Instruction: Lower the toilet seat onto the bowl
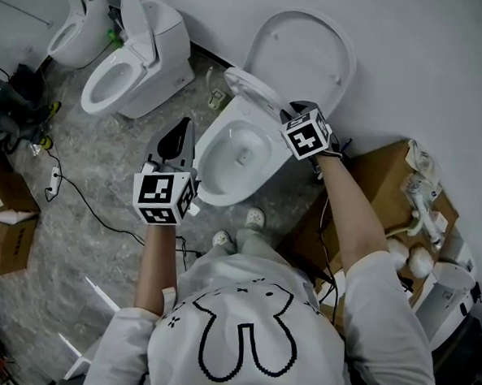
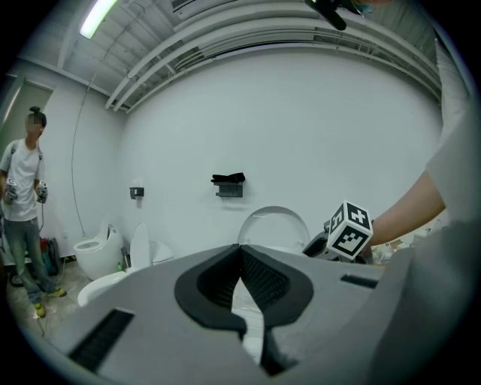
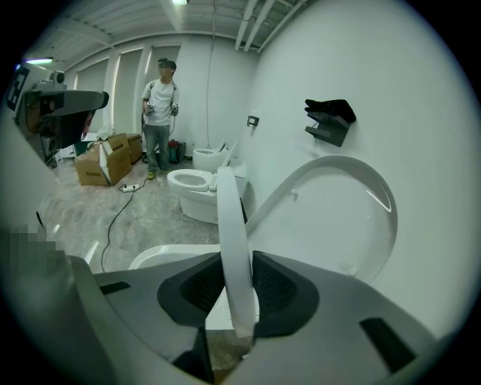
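Note:
A white toilet bowl (image 1: 227, 158) stands against the wall with its lid (image 1: 306, 53) upright. The toilet seat (image 1: 251, 89) is tilted partway between the lid and the bowl. My right gripper (image 1: 282, 113) is shut on the seat's front rim. In the right gripper view the seat (image 3: 231, 225) runs edge-on between the jaws of that gripper (image 3: 234, 274), with the lid (image 3: 353, 218) behind and the bowl (image 3: 161, 256) below. My left gripper (image 1: 179, 133) hovers left of the bowl, shut and holding nothing; its jaws (image 2: 240, 256) meet at the tips.
Two more toilets (image 1: 139, 59) (image 1: 76, 27) stand further left along the wall. A cable (image 1: 86, 202) trails over the floor, with a cardboard box (image 1: 7, 222) at the left and a brown box (image 1: 388, 180) at the right. A person (image 3: 159, 113) stands far back.

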